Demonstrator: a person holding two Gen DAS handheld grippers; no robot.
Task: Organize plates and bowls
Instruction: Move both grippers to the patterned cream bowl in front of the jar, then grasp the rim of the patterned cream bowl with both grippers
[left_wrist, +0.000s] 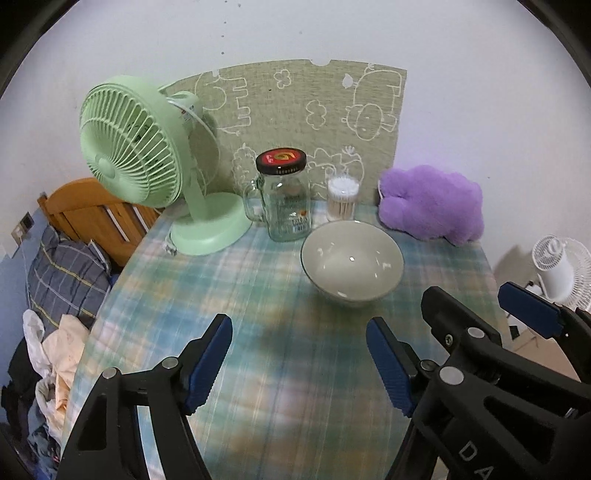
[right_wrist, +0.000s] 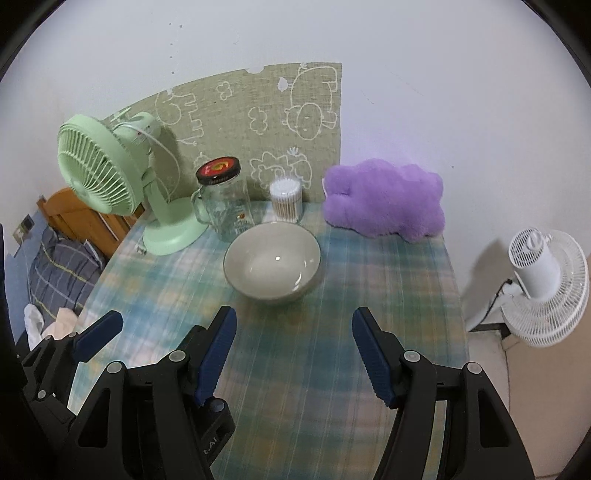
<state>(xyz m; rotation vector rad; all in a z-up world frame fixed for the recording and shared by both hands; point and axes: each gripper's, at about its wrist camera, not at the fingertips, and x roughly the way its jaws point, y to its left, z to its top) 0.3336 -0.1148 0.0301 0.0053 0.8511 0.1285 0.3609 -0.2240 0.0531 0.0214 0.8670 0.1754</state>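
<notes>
One grey-white bowl (left_wrist: 351, 262) (right_wrist: 271, 269) stands upright and empty on the checked tablecloth (left_wrist: 221, 280) (right_wrist: 388, 280), toward the back of the table. My left gripper (left_wrist: 299, 354) hovers over the cloth in front of the bowl and a little to its left, open, with nothing between its blue pads. My right gripper (right_wrist: 295, 347) is also open and empty, just short of the bowl. In the left wrist view the right gripper (left_wrist: 487, 314) shows at the right edge. In the right wrist view one of the left gripper's fingers (right_wrist: 98, 334) shows at lower left. No plates are in view.
Behind the bowl stand a glass jar mug (left_wrist: 284, 199) (right_wrist: 225, 199) with a black lid and a tub of cotton swabs (left_wrist: 342, 197) (right_wrist: 285, 199). A green desk fan (left_wrist: 147, 158) (right_wrist: 107, 173) is back left, a purple plush cushion (left_wrist: 432, 203) (right_wrist: 384, 195) back right. A white fan (right_wrist: 543, 284) stands beyond the table's right edge, bedding (left_wrist: 62, 273) beyond the left.
</notes>
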